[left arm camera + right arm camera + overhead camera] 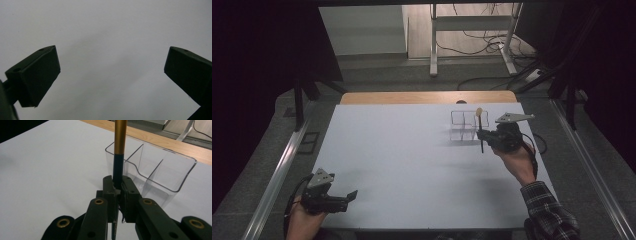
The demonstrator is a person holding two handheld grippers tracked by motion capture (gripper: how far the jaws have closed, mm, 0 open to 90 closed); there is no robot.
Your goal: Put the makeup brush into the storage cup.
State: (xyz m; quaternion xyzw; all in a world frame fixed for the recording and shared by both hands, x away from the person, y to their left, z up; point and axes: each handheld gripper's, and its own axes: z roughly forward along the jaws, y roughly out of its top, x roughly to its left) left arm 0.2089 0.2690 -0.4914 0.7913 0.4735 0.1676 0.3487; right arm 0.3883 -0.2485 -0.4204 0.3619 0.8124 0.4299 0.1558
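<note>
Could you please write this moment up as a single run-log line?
right gripper: shut on brush, upright | clear organizer: just beyond brush, empty | left gripper: open, holding nothing, near table corner

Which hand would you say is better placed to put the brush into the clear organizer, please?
Right. The right gripper is shut on the upright brush beside the clear organizer; the left gripper sits open at the table's near edge.

- Makeup brush (pixel 118 160): slim, black handle, gold ferrule, pale bristle tip at the top in the high view (pixel 479 112); it stands upright, pinched at mid-handle, just in front of the organiser
- Clear plastic organiser (pixel 160 173): see-through, split into several compartments, upright on the white table near its far edge
</note>
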